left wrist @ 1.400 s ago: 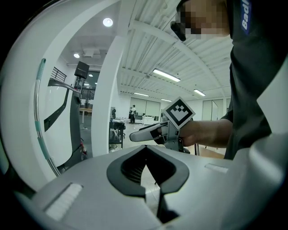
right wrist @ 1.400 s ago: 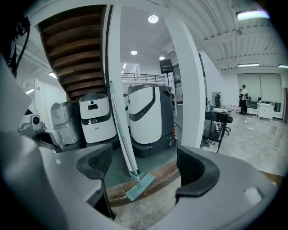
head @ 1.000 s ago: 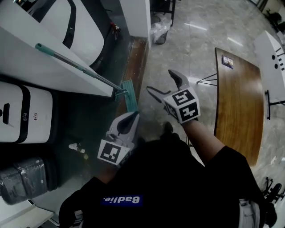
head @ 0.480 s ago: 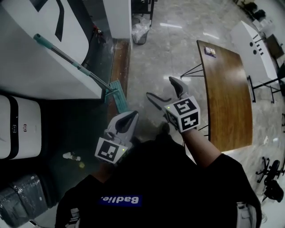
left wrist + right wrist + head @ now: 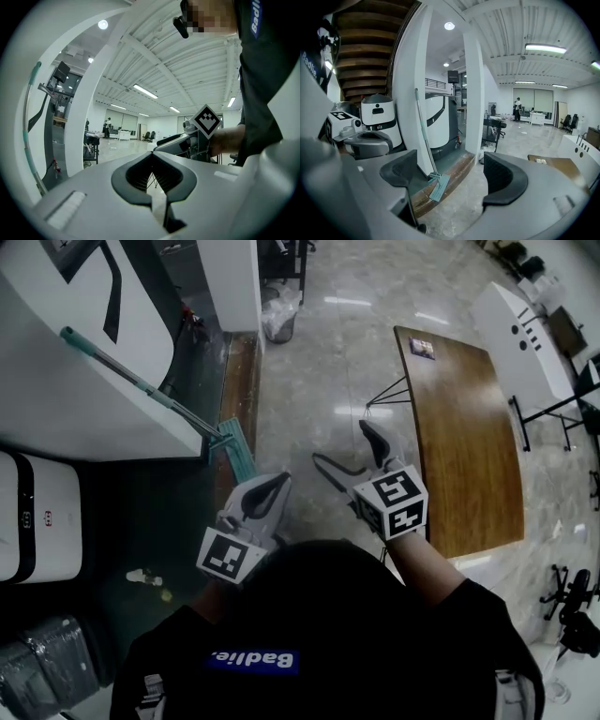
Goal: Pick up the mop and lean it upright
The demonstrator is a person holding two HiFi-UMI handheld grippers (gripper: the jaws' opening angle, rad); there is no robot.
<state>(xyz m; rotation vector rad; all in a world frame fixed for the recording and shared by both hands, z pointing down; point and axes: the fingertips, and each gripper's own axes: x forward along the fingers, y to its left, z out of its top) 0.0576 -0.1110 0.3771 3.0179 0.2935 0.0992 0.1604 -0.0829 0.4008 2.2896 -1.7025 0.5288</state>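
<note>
Polished stone floor (image 5: 319, 362) under ceiling strip lights, wooden surface (image 5: 464, 427) off to the right, white column (image 5: 230, 277) ahead

Mop (image 5: 141, 382): leans handle-up against the white panel (image 5: 84, 409) at left, teal head (image 5: 239, 448) down on the dark floor strip beside the wooden ledge (image 5: 236, 371). Same lean seen from the right gripper view. Touched by neither tool.

Left tool (image 5: 272, 488): jaws closed together on nothing, confirmed in its own view. Right tool (image 5: 342, 443): jaws wide apart and empty, with the mop in sight between them but well apart from both.

Change over the last second: mop a little further left and further off in head view, more of the wooden surface in sight, both tools lower in frame and nearer the body. Jaw states unchanged. Lean of the mop unchanged. Reads as a step back from the mop rather than an approach.

Judged done or nearly so: mop upright and stable with no support from either tool. Only remaining risk, as a guess: sliding of the handle along the smooth panel, or of the head on the floor
</note>
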